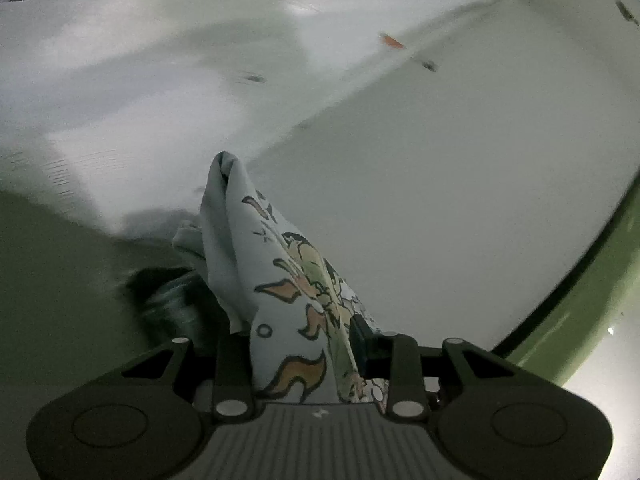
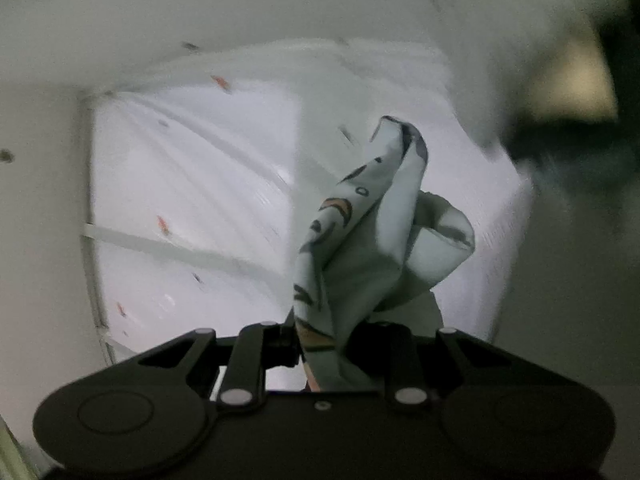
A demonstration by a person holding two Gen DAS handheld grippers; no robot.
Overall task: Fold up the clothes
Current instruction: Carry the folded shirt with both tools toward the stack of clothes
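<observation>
Risk: each black two-finger gripper is pinching only a small bunched bit of the pale blue printed cotton garment point(image 1: 280, 280), so a tug between the hands could be pulling the cloth free; blur suggests the hands are travelling fast.
Cause: the two grips are sitting on crumpled fabric, not on a flat edge, so the fold could be coming out skewed.
Left gripper point(image 1: 304, 344): jaws are closing narrowly on the cloth, which is standing up in a peak ahead of them.
Right gripper point(image 2: 332, 344): also clamping a fold of the garment point(image 2: 360, 240), rising just in front.
Garment's place: it is hanging between both hands; the white desk point(image 1: 460, 200) probably lies beneath, though I cannot tell for certain.
</observation>
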